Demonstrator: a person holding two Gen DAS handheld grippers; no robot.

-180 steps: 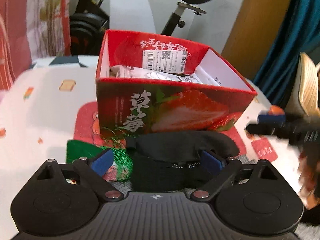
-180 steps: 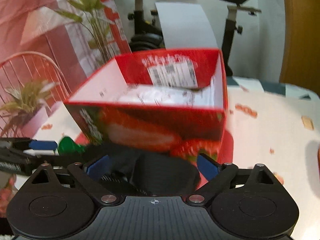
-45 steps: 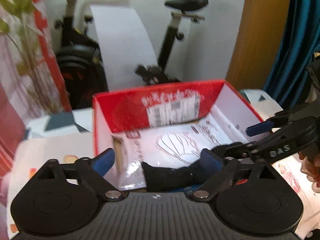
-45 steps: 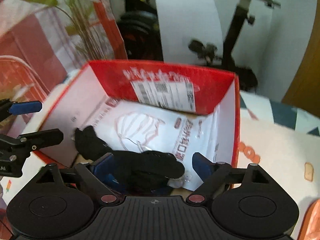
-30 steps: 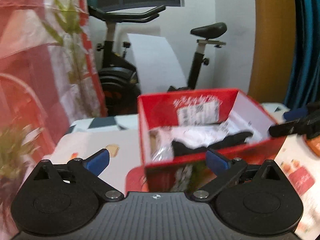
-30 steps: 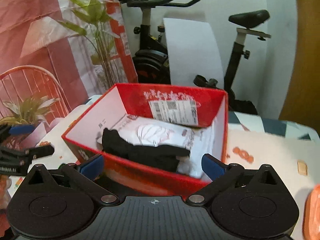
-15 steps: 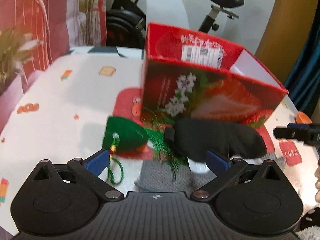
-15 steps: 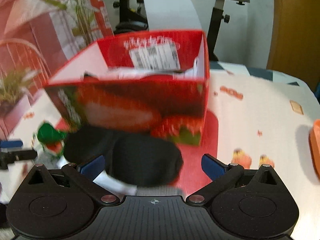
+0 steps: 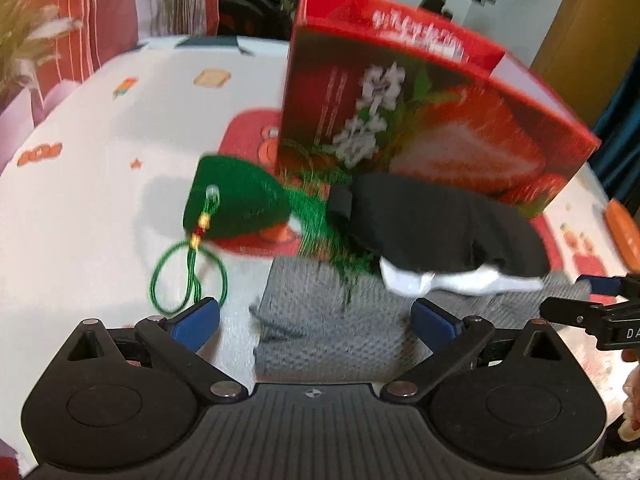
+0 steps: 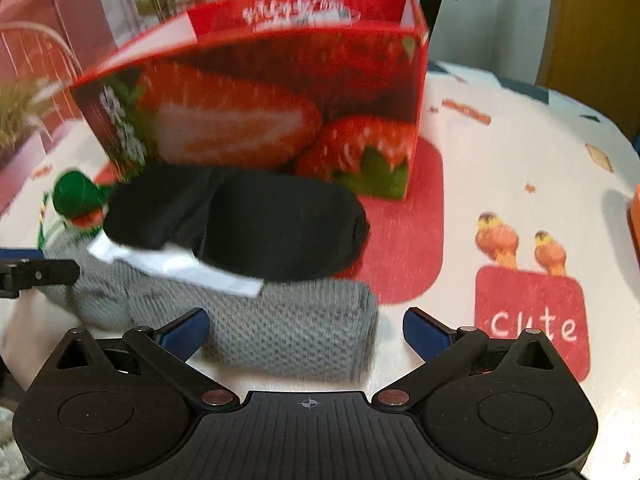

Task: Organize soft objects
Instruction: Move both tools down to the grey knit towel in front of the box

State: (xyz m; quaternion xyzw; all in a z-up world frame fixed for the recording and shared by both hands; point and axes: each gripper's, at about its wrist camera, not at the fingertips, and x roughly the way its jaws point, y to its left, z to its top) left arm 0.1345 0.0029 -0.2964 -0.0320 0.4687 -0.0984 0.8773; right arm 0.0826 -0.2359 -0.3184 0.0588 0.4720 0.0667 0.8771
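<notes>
Over gray knit cloth [image 9: 340,320] now, both claws [image 9: 316,320] [image 10: 306,330] w/ jaws apart, box [image 9: 420,120] nearer.

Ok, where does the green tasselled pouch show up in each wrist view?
Left wrist: the green pouch sits left of centre, at the near left corner of the strawberry box, its cord loop trailing toward the camera.
Right wrist: the green pouch is small at the far left edge, partly behind the black eye mask.
Shared landmark: the grey knitted cloth under the mask.
</notes>
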